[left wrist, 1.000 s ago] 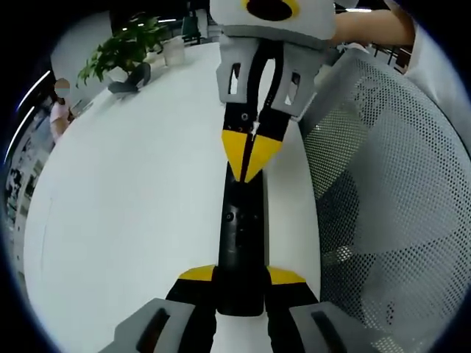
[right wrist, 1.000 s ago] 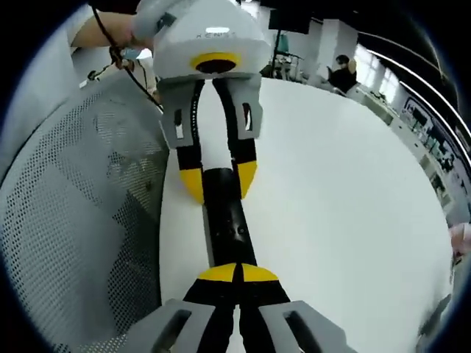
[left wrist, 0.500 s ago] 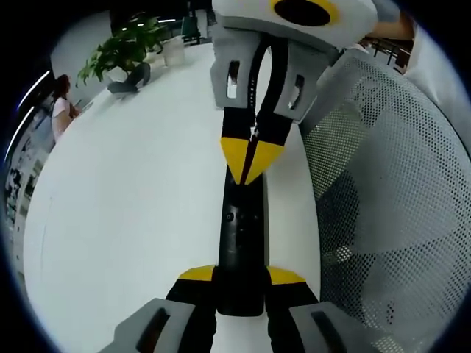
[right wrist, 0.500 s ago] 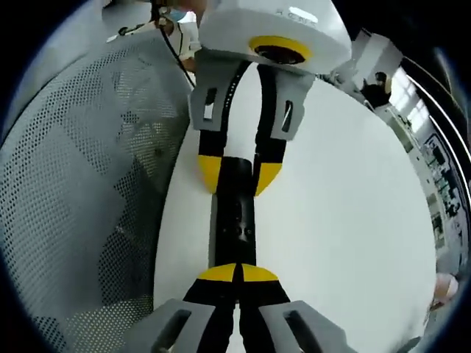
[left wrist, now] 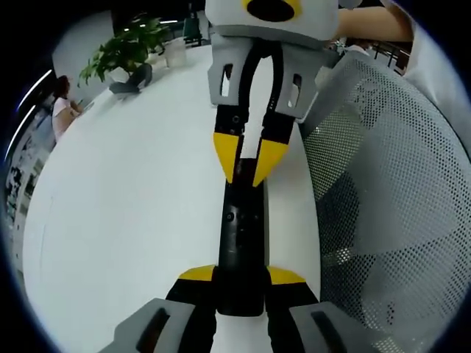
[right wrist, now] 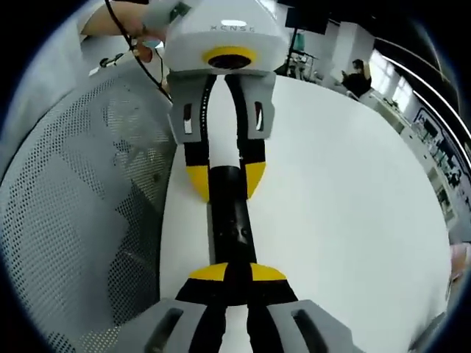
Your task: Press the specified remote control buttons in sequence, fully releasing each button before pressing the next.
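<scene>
Remote control [left wrist: 241,243] lies on the white surface [left wrist: 132,206], its near end clamped by the left tongs [left wrist: 241,278], while the right tongs [right wrist: 237,272], slightly parted, straddle its far end.

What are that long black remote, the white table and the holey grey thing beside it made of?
The remote looks like smooth black plastic with a slight sheen. The table seems a matte white laminate or painted top, plain and without grain, though I can't be sure. The grey thing looks like woven mesh fabric, probably a chair back, since light shows through its regular holes.
</scene>
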Motion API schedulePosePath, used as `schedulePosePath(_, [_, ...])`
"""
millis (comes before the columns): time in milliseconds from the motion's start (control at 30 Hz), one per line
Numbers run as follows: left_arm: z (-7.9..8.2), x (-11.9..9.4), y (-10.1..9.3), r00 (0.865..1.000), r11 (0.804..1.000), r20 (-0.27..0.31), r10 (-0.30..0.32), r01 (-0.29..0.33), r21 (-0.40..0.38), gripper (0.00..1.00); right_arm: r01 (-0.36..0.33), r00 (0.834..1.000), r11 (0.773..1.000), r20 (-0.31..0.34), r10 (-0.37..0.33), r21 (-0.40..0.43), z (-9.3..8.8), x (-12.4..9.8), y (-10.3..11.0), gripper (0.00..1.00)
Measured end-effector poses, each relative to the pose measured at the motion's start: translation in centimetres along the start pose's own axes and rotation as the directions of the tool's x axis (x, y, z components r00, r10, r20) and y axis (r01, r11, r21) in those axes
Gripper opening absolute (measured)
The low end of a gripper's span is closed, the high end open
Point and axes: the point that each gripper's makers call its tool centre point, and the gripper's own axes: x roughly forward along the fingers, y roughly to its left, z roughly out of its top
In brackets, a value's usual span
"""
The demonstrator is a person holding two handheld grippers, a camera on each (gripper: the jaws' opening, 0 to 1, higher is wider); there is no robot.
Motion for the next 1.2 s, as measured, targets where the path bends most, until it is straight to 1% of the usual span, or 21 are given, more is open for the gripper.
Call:
schedulePosePath(67, [-0.01, -0.01, 0.00, 1.000, 1.000, 0.005, 0.001, -0.001, -0.002, 0.23, -0.010, 1.000, 0.999, -0.009, 0.010, -0.039, 0.13, 0.07, 0.17, 0.05])
schedulePosePath(133, [-0.01, -0.01, -0.01, 1.000, 1.000, 0.011, 0.001, -0.001, -0.002, 0.23, -0.030, 0.999, 0.997, -0.033, 0.028, -0.075, 0.15, 0.11, 0.21, 0.05])
schedulePosePath(167, [-0.01, -0.01, -0.02, 1.000, 1.000, 0.014, 0.001, -0.001, -0.002, 0.23, -0.045, 0.998, 0.996, -0.054, 0.041, -0.073, 0.18, 0.16, 0.18, 0.05])
schedulePosePath(267, [-0.01, -0.01, -0.01, 1.000, 1.000, 0.023, 0.000, 0.000, -0.005, 0.23, -0.094, 0.990, 0.990, -0.114, 0.082, -0.103, 0.08, 0.27, 0.20, 0.05])
schedulePosePath(300, [0.00, 0.00, 0.00, 1.000, 1.000, 0.025, 0.000, 0.000, -0.007, 0.23, -0.110, 0.985, 0.989, -0.143, 0.096, -0.094, 0.08, 0.33, 0.20, 0.05])
schedulePosePath(333, [0.00, 0.01, 0.01, 1.000, 1.000, 0.026, 0.001, 0.000, -0.010, 0.23, -0.116, 0.982, 0.990, -0.158, 0.102, -0.084, 0.11, 0.38, 0.17, 0.05])
schedulePosePath(400, [0.02, 0.03, 0.02, 1.000, 1.000, 0.026, 0.001, -0.001, -0.018, 0.23, -0.124, 0.975, 0.987, -0.200, 0.101, -0.106, 0.17, 0.50, 0.22, 0.05])
schedulePosePath(467, [0.02, 0.03, 0.02, 1.000, 1.000, 0.025, 0.004, -0.004, -0.018, 0.23, -0.131, 0.972, 0.986, -0.209, 0.107, -0.103, 0.18, 0.57, 0.20, 0.05])
schedulePosePath(533, [0.04, 0.04, 0.00, 1.000, 1.000, 0.031, 0.003, -0.002, -0.017, 0.22, -0.135, 0.973, 0.988, -0.199, 0.117, -0.079, 0.02, 0.44, 0.09, 0.05])
schedulePosePath(567, [0.03, 0.02, 0.01, 0.999, 1.000, 0.033, 0.002, -0.001, -0.016, 0.22, -0.129, 0.979, 0.991, -0.160, 0.124, -0.022, 0.11, 0.44, 0.13, 0.05])
schedulePosePath(667, [0.03, 0.02, 0.00, 0.999, 1.000, 0.043, 0.002, -0.001, -0.016, 0.22, -0.106, 0.992, 0.994, -0.065, 0.106, 0.005, 0.12, 0.26, 0.05, 0.05])
schedulePosePath(700, [0.05, 0.02, 0.01, 0.999, 1.000, 0.045, 0.003, -0.002, -0.017, 0.22, -0.092, 0.996, 0.996, -0.008, 0.092, 0.014, 0.16, 0.18, 0.01, 0.05])
schedulePosePath(733, [0.05, 0.01, 0.00, 0.999, 1.000, 0.047, 0.003, -0.002, -0.018, 0.22, -0.087, 0.996, 0.996, 0.032, 0.086, 0.030, 0.17, 0.10, 0.05, 0.05])
schedulePosePath(767, [0.06, 0.01, 0.00, 0.999, 1.000, 0.050, 0.003, -0.002, -0.018, 0.22, -0.083, 0.994, 0.994, 0.076, 0.077, 0.068, 0.18, 0.07, 0.00, 0.05])
schedulePosePath(833, [0.06, 0.03, 0.00, 0.999, 1.000, 0.051, 0.004, -0.003, -0.017, 0.22, -0.070, 0.992, 0.996, 0.109, 0.064, 0.052, 0.22, 0.09, -0.02, 0.05])
schedulePosePath(900, [0.07, 0.03, 0.01, 0.999, 1.000, 0.053, 0.004, -0.003, -0.018, 0.22, -0.059, 0.992, 0.997, 0.110, 0.054, 0.041, 0.24, 0.10, 0.16, 0.06])
schedulePosePath(933, [0.08, 0.03, 0.01, 0.999, 1.000, 0.054, 0.004, -0.003, -0.018, 0.22, -0.052, 0.992, 0.999, 0.116, 0.050, 0.013, 0.47, 0.24, 0.19, 0.06])
schedulePosePath(1033, [0.05, 0.08, 0.07, 0.998, 1.000, 0.056, 0.003, -0.002, -0.018, 0.22, -0.061, 0.992, 0.998, 0.113, 0.061, -0.005, 0.67, 0.38, 0.14, 0.06])
schedulePosePath(1100, [0.05, 0.11, 0.10, 0.998, 1.000, 0.057, 0.003, -0.002, -0.018, 0.22, -0.073, 0.993, 0.997, 0.097, 0.074, -0.018, 0.82, 0.46, 0.08, 0.06])
schedulePosePath(1133, [0.05, 0.12, 0.11, 0.998, 1.000, 0.058, 0.003, -0.002, -0.019, 0.22, -0.081, 0.994, 0.996, 0.066, 0.083, -0.030, 0.79, 0.50, 0.13, 0.06])
schedulePosePath(1200, [0.05, 0.14, 0.13, 0.998, 1.000, 0.062, 0.004, -0.003, -0.021, 0.22, -0.091, 0.996, 0.991, -0.016, 0.090, -0.098, 0.67, 0.55, 0.16, 0.06])
